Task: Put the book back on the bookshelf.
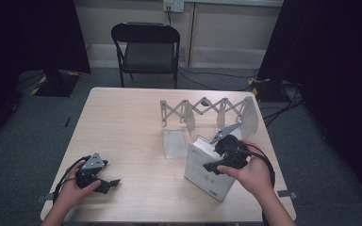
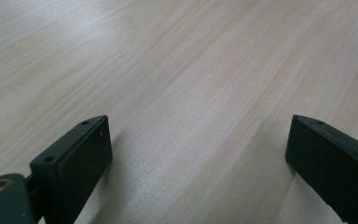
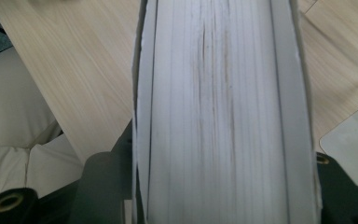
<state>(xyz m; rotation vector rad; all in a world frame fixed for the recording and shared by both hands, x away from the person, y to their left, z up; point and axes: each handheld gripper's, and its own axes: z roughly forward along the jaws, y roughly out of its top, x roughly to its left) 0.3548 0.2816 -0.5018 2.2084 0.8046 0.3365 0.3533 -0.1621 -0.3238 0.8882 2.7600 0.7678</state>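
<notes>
The right gripper [image 1: 212,165] pinches the white book [image 1: 202,169] upright at 4 o'clock on the bench [image 1: 122,122], probably bound for the accordion rack [image 1: 207,110] at 1 o'clock. The left gripper [image 1: 108,183] rests spread and holding nothing at 8 o'clock, out of the way.

A: How is the left gripper [image 1: 104,181] entered?
B: A black body is listed, topped by a grey three-cornered plate, with a black cable trailed behind; blocky black jaws with small screw holes and one brass-ringed hole are noted.

A: And the right gripper [image 1: 210,165]?
B: Black body, grey plate and looped black cable are recorded; bare forearms are noted.
</notes>
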